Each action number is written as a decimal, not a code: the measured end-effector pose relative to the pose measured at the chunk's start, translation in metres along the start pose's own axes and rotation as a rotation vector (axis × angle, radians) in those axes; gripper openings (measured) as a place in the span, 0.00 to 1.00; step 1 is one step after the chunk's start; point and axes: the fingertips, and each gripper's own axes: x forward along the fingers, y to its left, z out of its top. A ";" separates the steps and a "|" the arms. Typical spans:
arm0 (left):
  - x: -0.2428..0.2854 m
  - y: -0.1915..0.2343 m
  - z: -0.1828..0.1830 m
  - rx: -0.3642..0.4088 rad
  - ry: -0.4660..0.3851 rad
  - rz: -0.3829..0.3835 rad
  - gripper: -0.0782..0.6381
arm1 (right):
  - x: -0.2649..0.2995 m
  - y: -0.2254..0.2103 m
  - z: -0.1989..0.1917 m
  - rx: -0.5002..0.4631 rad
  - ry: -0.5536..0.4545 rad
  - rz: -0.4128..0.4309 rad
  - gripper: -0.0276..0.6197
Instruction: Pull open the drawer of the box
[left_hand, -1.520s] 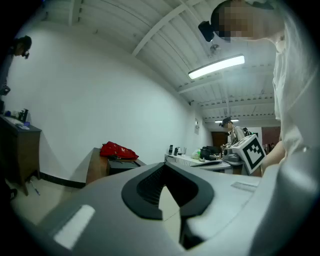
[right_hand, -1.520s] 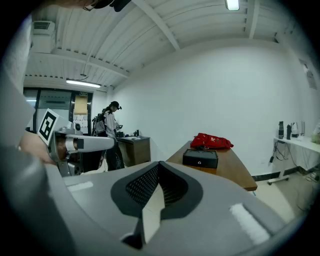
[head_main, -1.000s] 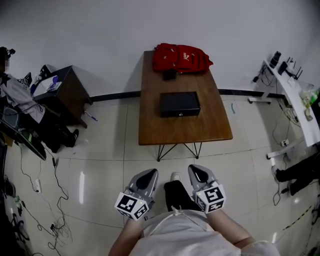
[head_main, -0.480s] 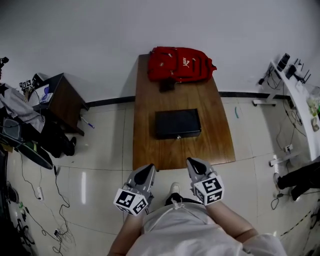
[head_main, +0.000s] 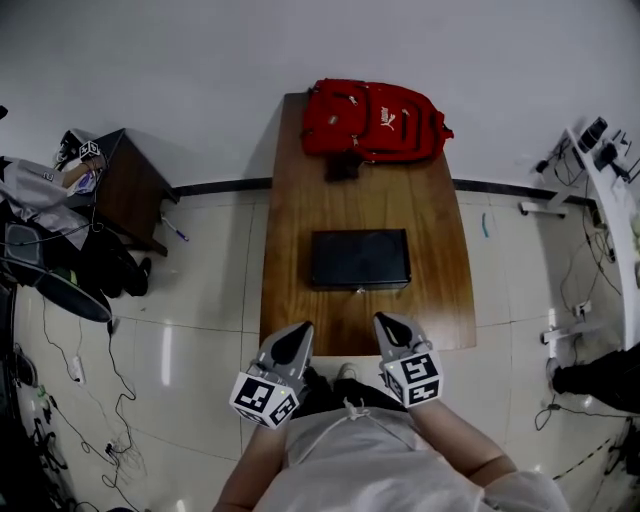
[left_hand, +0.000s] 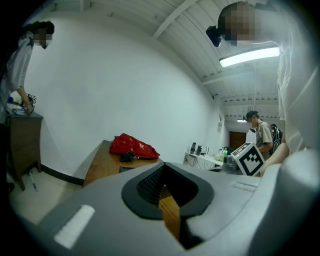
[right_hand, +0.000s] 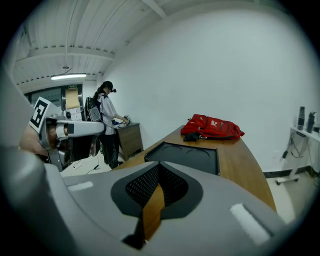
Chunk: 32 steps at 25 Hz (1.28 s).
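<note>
The black box (head_main: 360, 258) lies flat in the middle of the wooden table (head_main: 290, 220), its drawer front facing me and closed. A red backpack (head_main: 375, 120) sits at the table's far end. My left gripper (head_main: 297, 332) and right gripper (head_main: 386, 324) hover side by side at the table's near edge, short of the box, touching nothing. Both are shut and hold nothing. In the right gripper view the box (right_hand: 185, 156) lies ahead of the right gripper (right_hand: 152, 207), with the backpack (right_hand: 212, 126) behind it. The left gripper view shows the left gripper (left_hand: 169, 210) and the backpack (left_hand: 132, 146).
A dark side cabinet (head_main: 125, 185) stands left of the table, with clutter and cables (head_main: 70, 370) on the floor beside it. A white desk (head_main: 612, 190) runs along the right. A person (right_hand: 107, 127) stands at the cabinet; another person (left_hand: 260, 132) stands to the right.
I have moved up to the table: both grippers went from over the floor to the table's near edge, and the box is closer. Both stayed shut.
</note>
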 end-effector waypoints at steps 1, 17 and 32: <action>0.004 0.003 -0.003 -0.009 0.007 0.002 0.12 | 0.005 -0.004 -0.003 0.005 0.010 -0.003 0.05; 0.056 0.058 -0.040 -0.097 0.117 -0.050 0.12 | 0.093 -0.030 -0.052 0.091 0.205 -0.052 0.13; 0.072 0.092 -0.055 -0.134 0.187 -0.072 0.12 | 0.124 -0.041 -0.081 0.333 0.335 -0.116 0.17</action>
